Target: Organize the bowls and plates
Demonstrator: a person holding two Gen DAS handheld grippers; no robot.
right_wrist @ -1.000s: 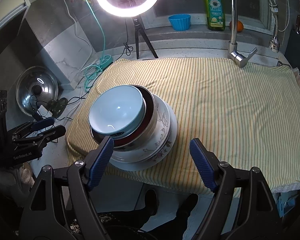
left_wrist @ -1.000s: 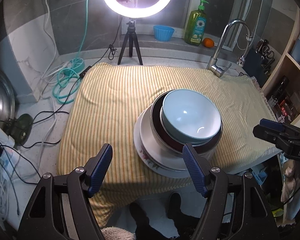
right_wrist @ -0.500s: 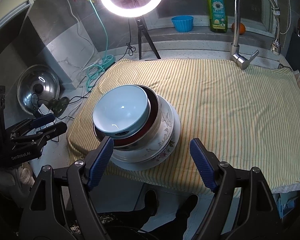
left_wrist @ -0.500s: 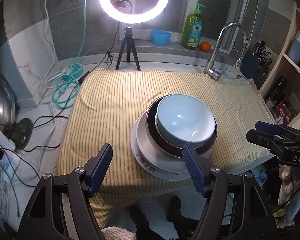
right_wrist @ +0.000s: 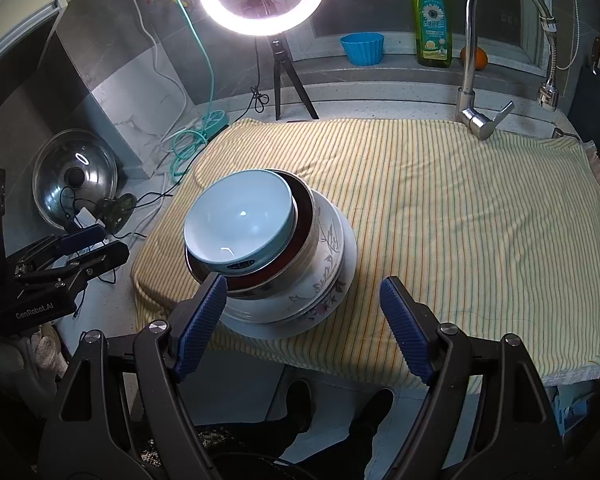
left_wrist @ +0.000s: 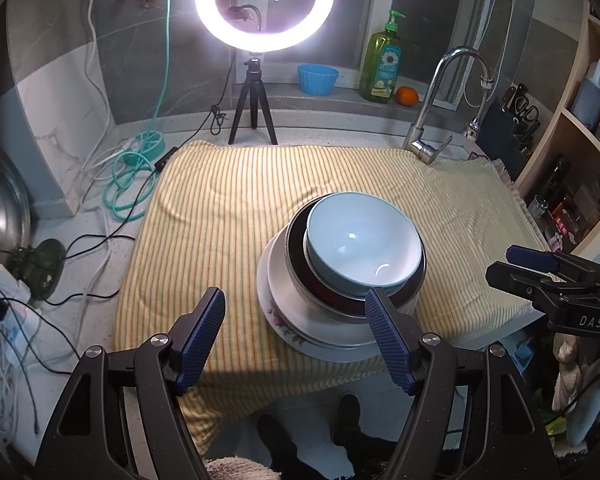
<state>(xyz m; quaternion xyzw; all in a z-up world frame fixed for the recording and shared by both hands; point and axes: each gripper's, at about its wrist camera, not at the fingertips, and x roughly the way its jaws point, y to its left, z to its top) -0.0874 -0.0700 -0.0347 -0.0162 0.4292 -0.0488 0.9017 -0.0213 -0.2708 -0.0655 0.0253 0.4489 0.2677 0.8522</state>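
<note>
Bowls (left_wrist: 360,248) nested on plates (left_wrist: 300,332), lower rims hidden, left gripper (left_wrist: 296,336) and right gripper (right_wrist: 302,322) agape, empty.

pale blue bowl (left_wrist: 360,248), yellow striped cloth (left_wrist: 228,216)

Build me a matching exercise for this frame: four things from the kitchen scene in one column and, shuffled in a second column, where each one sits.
Things
1. light blue bowl
2. floral plate
3. small blue cup
4. pot lid

Places
A. on the ledge beside the green soap bottle
B. bottom of the stack, on the striped cloth
C. leaning on the wall left of the cloth
D. top of the stack, nested in the dark red bowl

Pairs: 1-D, 2-B, 3-A, 4-C
</note>
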